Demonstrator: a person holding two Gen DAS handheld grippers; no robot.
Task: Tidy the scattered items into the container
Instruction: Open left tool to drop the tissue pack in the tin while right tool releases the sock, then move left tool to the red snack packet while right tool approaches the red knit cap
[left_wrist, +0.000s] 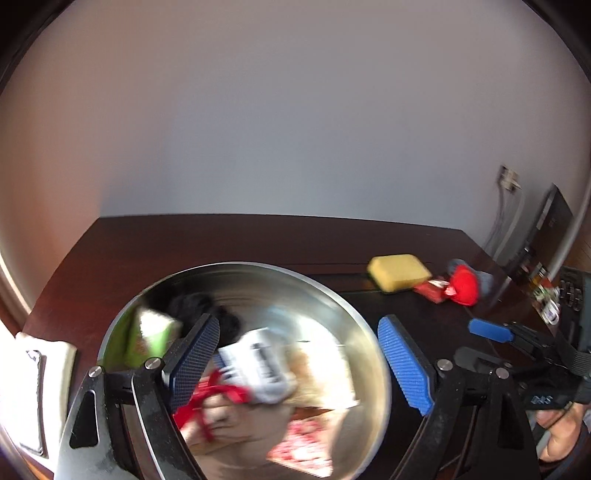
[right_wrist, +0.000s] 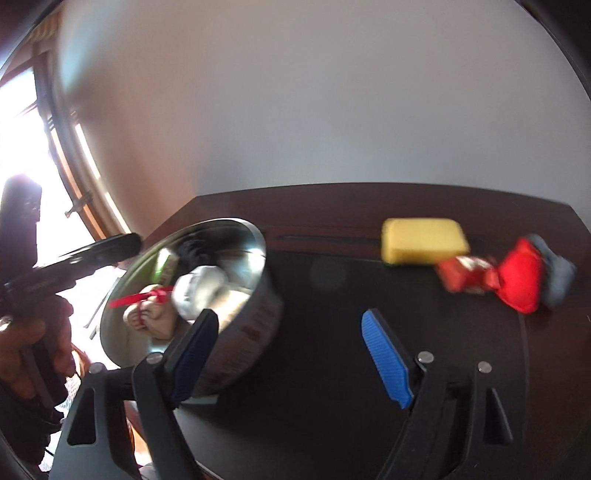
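Note:
A steel bowl (left_wrist: 332, 291) (right_wrist: 255, 332) stands on the dark table and holds a green box (left_wrist: 151, 332), a white packet (left_wrist: 258, 365), a red ribbon (left_wrist: 207, 402) and something black. My left gripper (left_wrist: 299, 325) hangs open above the bowl, its pads touching nothing. My right gripper (right_wrist: 290, 317) is open over bare table just right of the bowl. Further right lie a yellow sponge (left_wrist: 399, 271) (right_wrist: 421, 240), a red wrapper (right_wrist: 461, 277), a red pouch (right_wrist: 521, 280) and a grey-blue cloth piece (right_wrist: 557, 277).
A white cloth with a phone (left_wrist: 37, 369) lies at the table's left edge. A dark flat device (left_wrist: 546, 229) and cables stand by the wall at the far right. A bright window (right_wrist: 22, 147) is on the left. Both views are motion-blurred.

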